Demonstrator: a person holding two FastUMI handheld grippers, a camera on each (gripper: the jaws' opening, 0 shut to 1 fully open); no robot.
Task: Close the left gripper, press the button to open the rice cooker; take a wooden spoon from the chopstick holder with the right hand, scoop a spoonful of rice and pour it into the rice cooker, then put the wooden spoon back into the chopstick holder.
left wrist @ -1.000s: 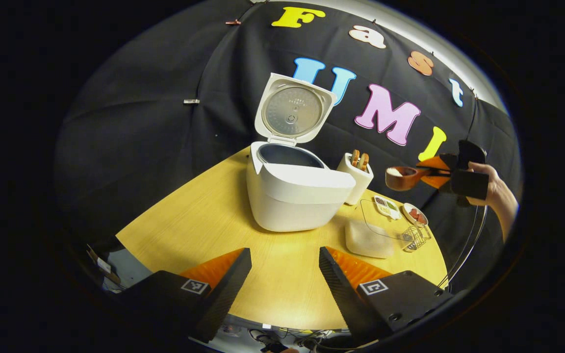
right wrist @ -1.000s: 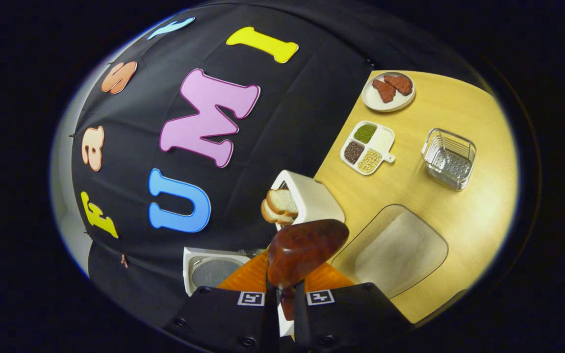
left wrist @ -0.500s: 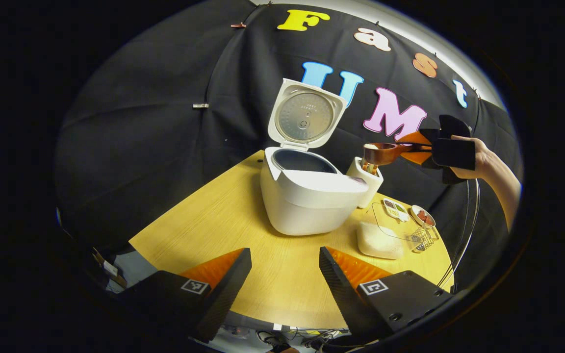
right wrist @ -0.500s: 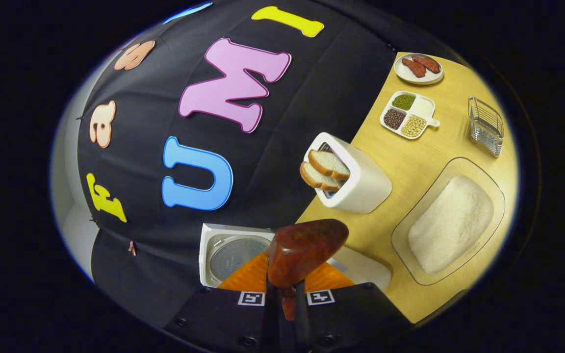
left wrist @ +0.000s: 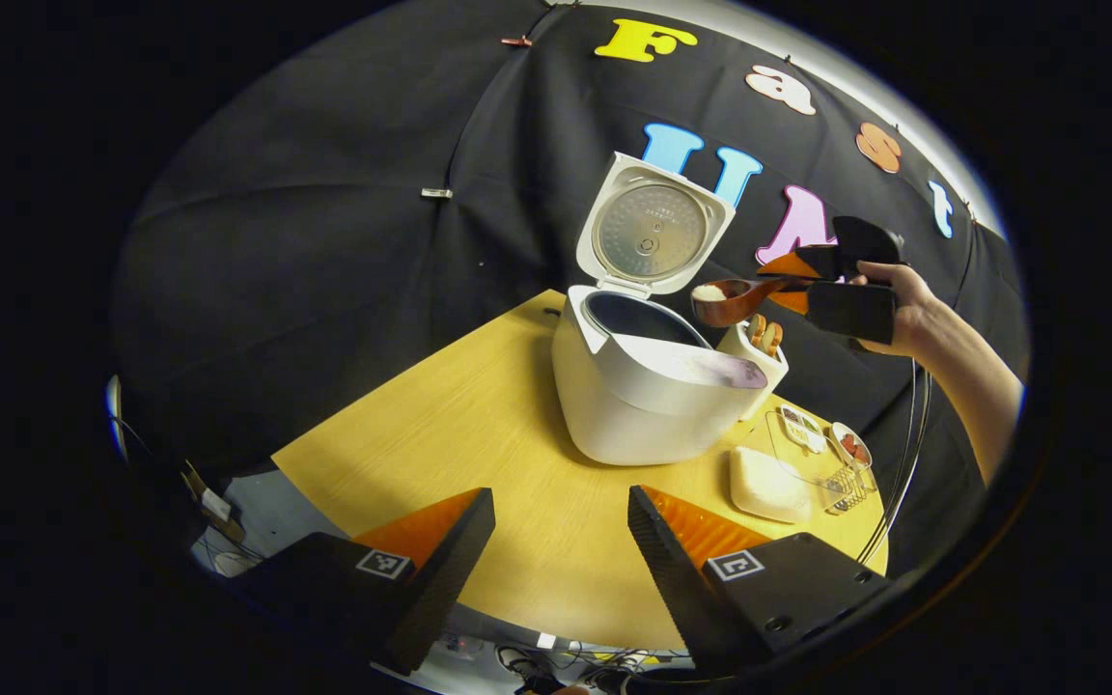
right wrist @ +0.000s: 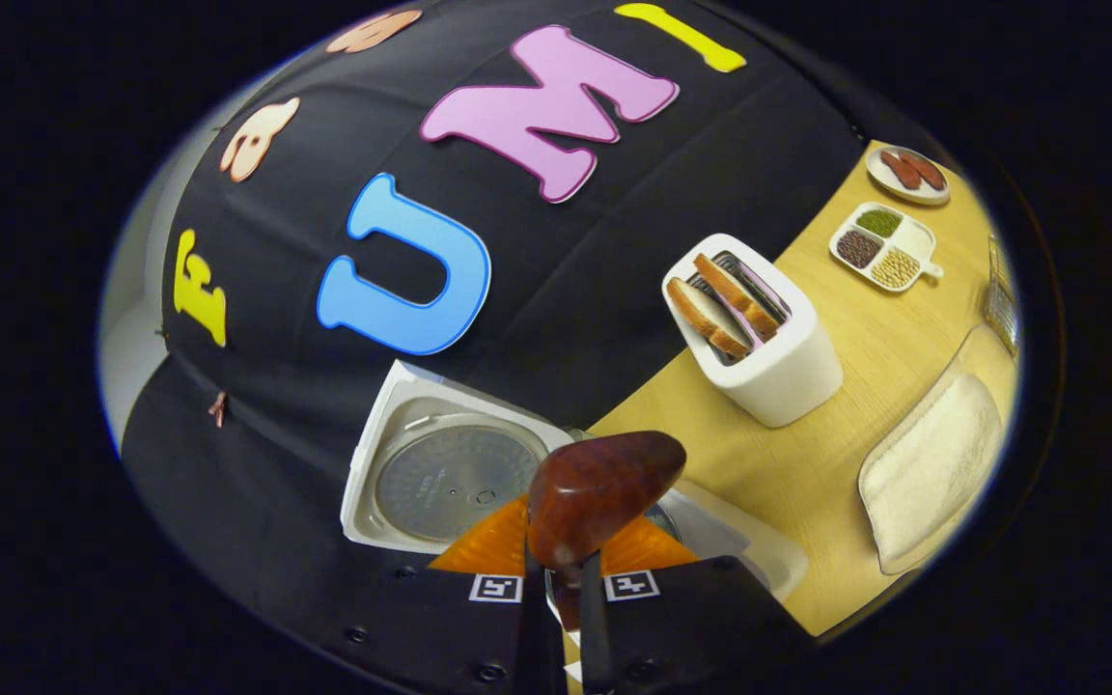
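Two tongs are at work over a yellow wooden worktop (left wrist: 479, 425). In the left gripper view, the left tongs (left wrist: 561, 541) hang low at the near edge of the worktop with their fingers spread wide apart, holding nothing. Beyond them stands the white rice cooker (left wrist: 648, 391), its lid (left wrist: 651, 232) swung fully up and its dark inner pot (left wrist: 638, 319) exposed.

The right tongs (left wrist: 802, 280), held by a person's hand (left wrist: 908, 309), are clamped on the handle of the wooden spoon (left wrist: 730, 299). The spoon bowl carries a small white heap of rice (left wrist: 708, 291) and sits in the air just above the cooker's right rim, beside the raised lid.

In the right gripper view, the right tongs (right wrist: 561, 589) are pressed together on the spoon handle, and the brown underside of the wooden spoon (right wrist: 604, 492) rises in front of the camera, over the open lid (right wrist: 440, 473) and the cooker body (right wrist: 759, 550).

Just behind the cooker stands a white toaster-like holder (right wrist: 768, 357) with two slices of bread (right wrist: 720, 309). Farther along the worktop lie a clear tray of white rice (right wrist: 932, 463), a divided dish of beans (right wrist: 879, 246), and a small plate of reddish pieces (right wrist: 908, 174). A wire basket (left wrist: 846, 487) sits beside the rice tray.
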